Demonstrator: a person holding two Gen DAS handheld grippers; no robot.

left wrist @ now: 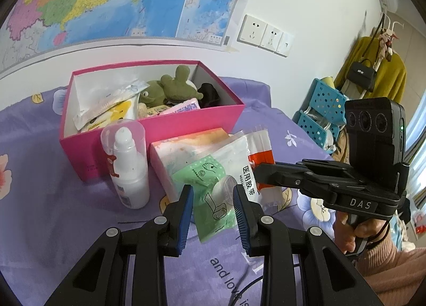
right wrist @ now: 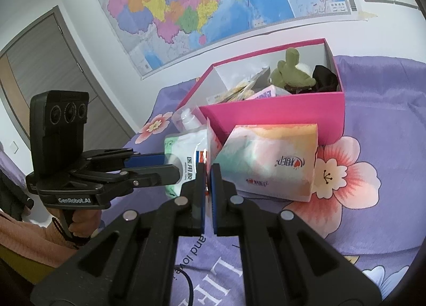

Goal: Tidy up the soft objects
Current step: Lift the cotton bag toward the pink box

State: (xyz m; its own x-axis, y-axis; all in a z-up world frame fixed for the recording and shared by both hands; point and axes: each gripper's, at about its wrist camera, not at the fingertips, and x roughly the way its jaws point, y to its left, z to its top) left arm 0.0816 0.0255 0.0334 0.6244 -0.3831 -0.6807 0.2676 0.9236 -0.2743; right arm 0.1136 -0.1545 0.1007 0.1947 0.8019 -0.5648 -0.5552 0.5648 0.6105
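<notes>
We have both tools on the same item: the medical tape packet (left wrist: 215, 194), a thin green-and-clear plastic pouch with a roll of tape inside. It lies on the purple floral bedspread (left wrist: 53, 226), propped against the soft tissue pack (right wrist: 269, 157) just ahead of us, and the pink box (left wrist: 159, 130) stands beyond that. The left hand-held gripper (left wrist: 213, 213) has its blue pads closed in on the packet's lower half, the jaws narrowed to about the pouch's width. The right hand-held gripper (right wrist: 209, 189) is nearly fully closed and seems to pinch the packet's thin red-and-white header edge; from its own camera the film between the pads is hard to see, so we judge that grip rather than read it plainly. To the left of the left hand-held gripper stands a white bottle (left wrist: 130, 173) with a clear cap, hard-bodied and not part of the soft sorting. We expect the packet to be very light, floppy and slick: the film will buckle, and the roll inside can slide. The firmest hold is probably across the roll itself or on the flat sealed header, not on the loose film. The box already holds a green plush frog (left wrist: 173, 85), wipes packets and something black, so the packet's likely place is on top of those.
</notes>
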